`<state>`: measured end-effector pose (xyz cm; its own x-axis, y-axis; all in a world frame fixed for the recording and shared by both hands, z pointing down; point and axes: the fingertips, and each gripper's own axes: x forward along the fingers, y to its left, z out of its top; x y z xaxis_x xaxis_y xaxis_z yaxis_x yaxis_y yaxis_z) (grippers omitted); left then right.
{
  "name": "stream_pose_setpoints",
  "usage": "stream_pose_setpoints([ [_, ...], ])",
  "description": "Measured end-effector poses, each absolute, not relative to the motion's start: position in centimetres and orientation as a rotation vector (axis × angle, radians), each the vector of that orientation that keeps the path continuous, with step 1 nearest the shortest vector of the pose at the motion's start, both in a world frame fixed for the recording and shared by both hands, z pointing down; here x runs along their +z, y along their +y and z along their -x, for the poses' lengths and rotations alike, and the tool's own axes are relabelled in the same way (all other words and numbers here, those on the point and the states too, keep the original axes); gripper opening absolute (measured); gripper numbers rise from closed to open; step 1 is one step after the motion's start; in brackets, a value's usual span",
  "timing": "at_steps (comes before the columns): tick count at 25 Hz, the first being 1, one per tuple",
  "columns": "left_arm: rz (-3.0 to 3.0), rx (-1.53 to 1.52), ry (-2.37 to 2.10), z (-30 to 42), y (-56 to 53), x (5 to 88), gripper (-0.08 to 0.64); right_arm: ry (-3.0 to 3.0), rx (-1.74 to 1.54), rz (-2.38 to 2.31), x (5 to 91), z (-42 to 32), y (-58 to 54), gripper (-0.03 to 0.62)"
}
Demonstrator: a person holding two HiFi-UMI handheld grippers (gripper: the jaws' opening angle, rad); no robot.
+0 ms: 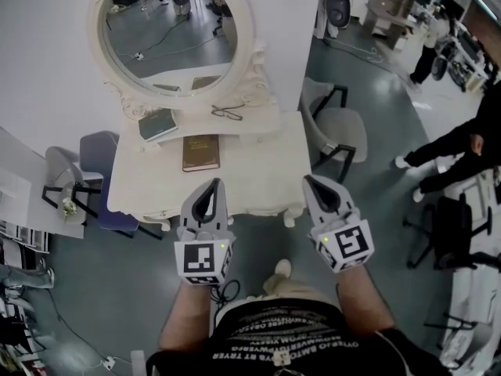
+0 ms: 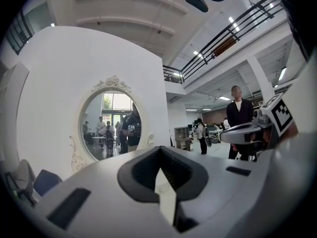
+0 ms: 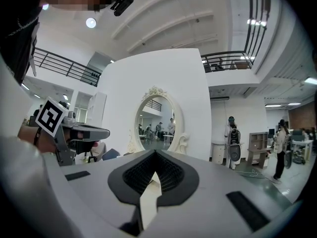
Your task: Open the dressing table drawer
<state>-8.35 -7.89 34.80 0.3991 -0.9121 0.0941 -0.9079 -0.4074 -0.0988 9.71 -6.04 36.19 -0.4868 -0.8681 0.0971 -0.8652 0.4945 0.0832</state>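
Observation:
The white dressing table stands in front of me with its oval mirror against the wall. Its drawer front is hidden below the tabletop edge in the head view. My left gripper hovers just short of the table's front edge, jaws shut and empty. To its right, my right gripper is held level with it, also shut with nothing between the jaws. The mirror fills the left gripper view beyond the closed left gripper. In the right gripper view, the mirror is farther off past the closed right gripper.
A brown book, a dark notebook and glasses lie on the tabletop. A grey chair stands to the right of the table and a blue chair to the left. People stand at the far right.

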Motion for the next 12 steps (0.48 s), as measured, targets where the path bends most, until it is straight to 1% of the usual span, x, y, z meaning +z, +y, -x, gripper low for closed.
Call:
stream_pose_setpoints([
  [12, 2.553, -0.235, 1.747, 4.8, -12.9, 35.4, 0.002, -2.653, -0.019, -1.472, 36.8, -13.5, -11.8, 0.002],
])
